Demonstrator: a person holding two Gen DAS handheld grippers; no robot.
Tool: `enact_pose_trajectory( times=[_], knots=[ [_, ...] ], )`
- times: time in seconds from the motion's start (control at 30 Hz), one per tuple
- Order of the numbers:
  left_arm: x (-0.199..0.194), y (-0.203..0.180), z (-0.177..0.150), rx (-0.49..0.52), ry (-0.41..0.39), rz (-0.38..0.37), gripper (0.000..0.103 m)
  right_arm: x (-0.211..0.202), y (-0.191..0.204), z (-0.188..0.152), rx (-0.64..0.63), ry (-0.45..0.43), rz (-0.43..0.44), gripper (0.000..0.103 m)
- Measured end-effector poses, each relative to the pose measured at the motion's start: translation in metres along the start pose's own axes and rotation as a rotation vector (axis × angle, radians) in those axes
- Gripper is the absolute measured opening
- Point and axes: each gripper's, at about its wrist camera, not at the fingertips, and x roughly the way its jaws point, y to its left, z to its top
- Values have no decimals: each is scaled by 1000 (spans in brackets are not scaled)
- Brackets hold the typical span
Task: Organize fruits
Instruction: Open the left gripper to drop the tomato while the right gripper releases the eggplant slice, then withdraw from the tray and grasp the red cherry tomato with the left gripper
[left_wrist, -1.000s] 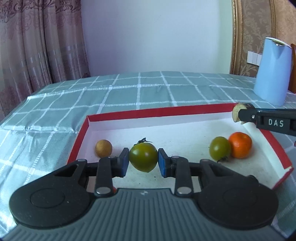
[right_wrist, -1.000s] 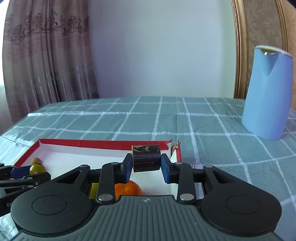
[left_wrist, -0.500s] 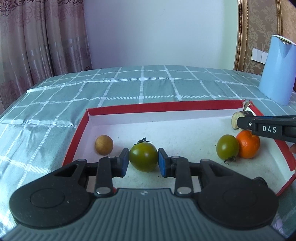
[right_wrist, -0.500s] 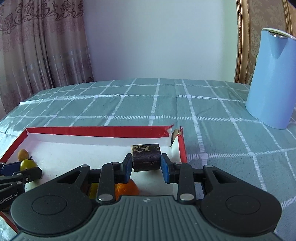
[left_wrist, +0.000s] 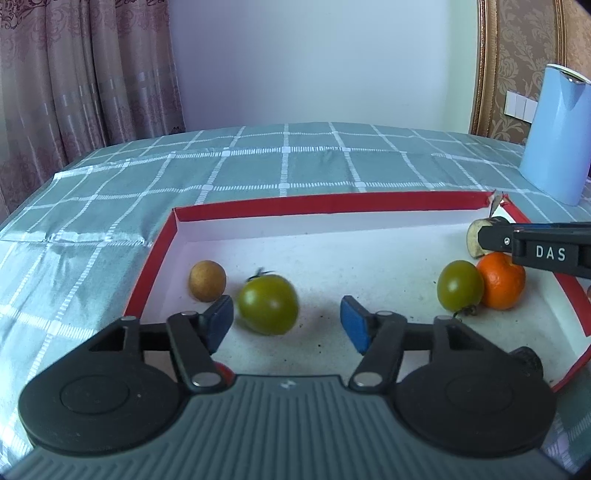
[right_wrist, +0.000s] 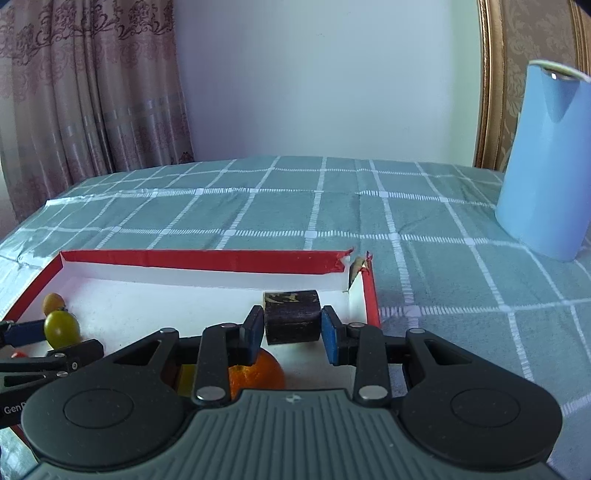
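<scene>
Low over the near edge of the tray (left_wrist: 155, 273), left gripper (left_wrist: 286, 323) points forward, level, jaws spread wide. Large green tomato (left_wrist: 267, 308) lies on the tray floor between the blue pads (left_wrist: 218, 321), closer to the left one, touching neither as far as can be told; slightly blurred, stem up.

Right gripper (right_wrist: 291, 332) reaches toward the tray's far right corner, jaws narrow, clamped on a dark cylinder piece (right_wrist: 291, 321), pads against both flat ends. In the left view its fingers enter from the right edge, marked DAS, with the pale cut end of the piece showing at the tip. Whether the piece rests on the floor or hangs just above it, cannot tell.

Edges: red rim, white inside walls, low all round. Far right corner torn (right_wrist: 354, 264). Wide bare white floor in the tray's middle and along its back wall.

Fruit: small tan round fruit (left_wrist: 207, 280) near the left wall, just beside the large tomato. Smaller green tomato (left_wrist: 460, 284) touching an orange (left_wrist: 502, 280), right side, below the right gripper's fingers. Skins smooth, glossy.

Blue jug (right_wrist: 546, 158) stands on the checked green cloth (right_wrist: 295, 206), well apart from the tray.
</scene>
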Motion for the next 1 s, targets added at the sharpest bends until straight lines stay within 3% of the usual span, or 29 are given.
enact_pose_trajectory(
  times=[0.2, 0.33, 0.47, 0.7, 1.0],
  knots=[
    [-2, 2, 0, -10, -7, -3, 80, -5, -2, -2, 16, -12, 21, 35],
    [-7, 2, -2, -9, -22, -15, 89, -18, -6, -2, 44, -72, 18, 60],
    [-14, 3, -4, -6, -56, -12, 92, -32, -5, -4, 33, -141, -11, 60],
    [-17, 6, -6, -16, -63, -2, 94, -47, -6, -8, 42, -183, -17, 61],
    [-20, 7, -10, -17, -61, 2, 95, -81, -12, -20, 101, -241, 62, 61]
  ],
)
